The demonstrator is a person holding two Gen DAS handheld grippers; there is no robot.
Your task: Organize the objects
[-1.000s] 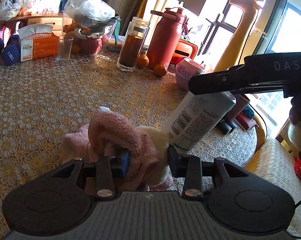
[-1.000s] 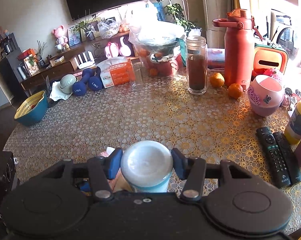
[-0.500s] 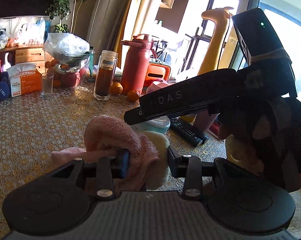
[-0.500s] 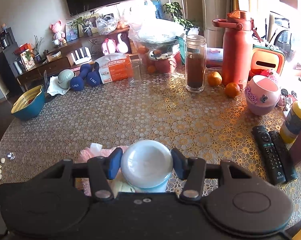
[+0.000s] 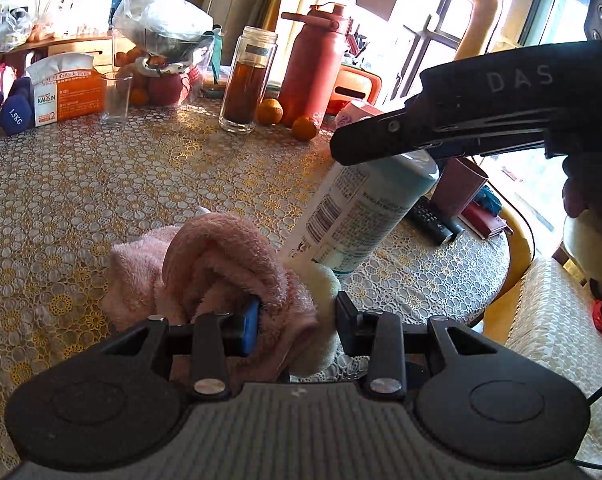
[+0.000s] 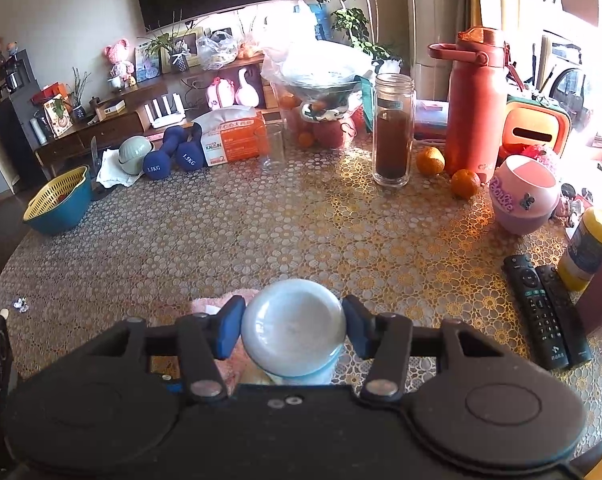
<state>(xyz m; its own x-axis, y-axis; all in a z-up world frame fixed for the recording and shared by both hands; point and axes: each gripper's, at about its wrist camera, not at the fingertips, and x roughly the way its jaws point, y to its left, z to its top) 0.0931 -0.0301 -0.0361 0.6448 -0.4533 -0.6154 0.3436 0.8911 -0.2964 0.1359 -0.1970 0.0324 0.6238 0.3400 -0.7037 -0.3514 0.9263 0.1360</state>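
Bottle point(image 5: 357, 216) in white and pale blue, printed with a label and barcode, leans steeply over the lace-covered worktop point(image 5: 81, 184), its base toward the cloth and its upper end up at the right; we see it held near that upper end by the right tool point(image 6: 293, 330), whose blue pads press on both sides of its rounded pale end point(image 6: 293, 326). Just beside and touching the bottle's lower end sits a bundled pink towel point(image 5: 221, 264) with a cream patch, and we hold this in the left tool point(image 5: 297, 316), narrowly closed with the fabric pinched between its pads. Farther back on the worktop, well apart from these, we see a tall red flask point(image 6: 477, 104), an orange tissue box point(image 6: 233, 136), a pink round container point(image 6: 525, 200), a glass jar of dark powder point(image 6: 393, 128), a blue basket with a yellow strainer point(image 6: 59, 204), two blue dumbbells point(image 6: 173, 152), two black remotes point(image 6: 545, 308) lying side by side, an empty drinking glass point(image 6: 272, 146) and two small oranges point(image 6: 431, 160).
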